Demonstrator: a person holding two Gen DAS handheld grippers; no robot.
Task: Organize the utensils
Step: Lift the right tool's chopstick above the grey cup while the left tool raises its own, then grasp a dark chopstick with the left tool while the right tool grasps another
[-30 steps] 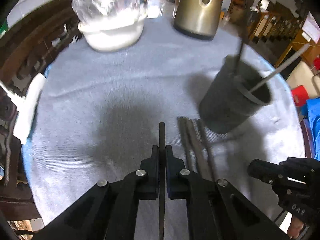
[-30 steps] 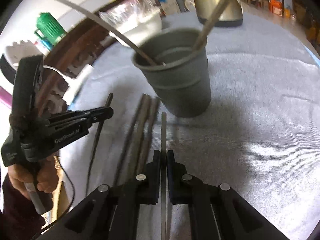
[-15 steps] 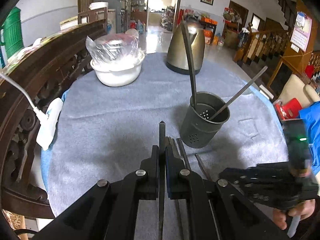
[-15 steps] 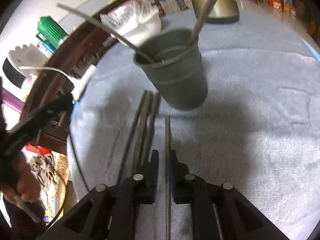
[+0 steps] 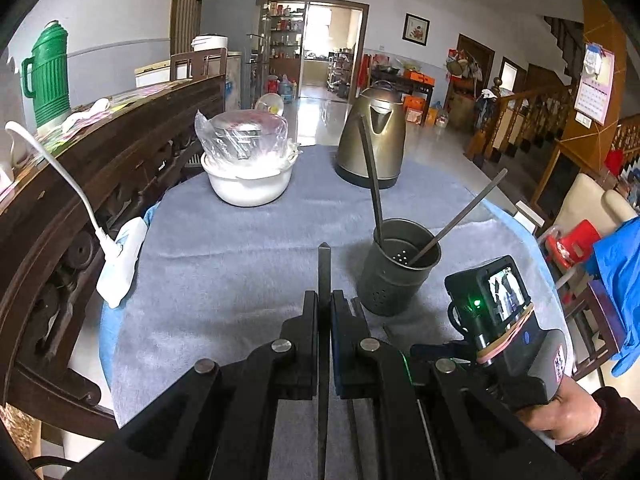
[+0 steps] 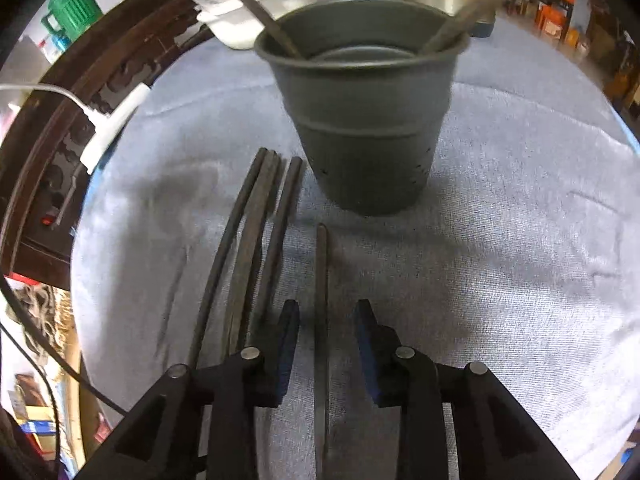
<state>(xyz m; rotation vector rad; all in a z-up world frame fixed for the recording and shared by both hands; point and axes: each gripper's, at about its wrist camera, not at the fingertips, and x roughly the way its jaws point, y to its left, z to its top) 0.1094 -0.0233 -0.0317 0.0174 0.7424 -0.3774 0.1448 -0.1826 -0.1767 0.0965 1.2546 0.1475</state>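
The left gripper [image 5: 324, 306] has its jaws clamped on 1 chopstick [image 5: 323, 276]. The right gripper [image 6: 327, 320] jaws are opening, pads clear of the stick [image 6: 321, 280] lying between them on the surface [image 6: 500, 240]. 3 more sticks [image 6: 256, 232] lie left of them, the holder [image 6: 366, 120] just ahead.

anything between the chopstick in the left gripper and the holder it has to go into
Nothing visible blocks it. The left gripper is shut on the chopstick, and only bare cloth lies between it and the holder. Two chopsticks already lean inside, leaving most of the mouth free.
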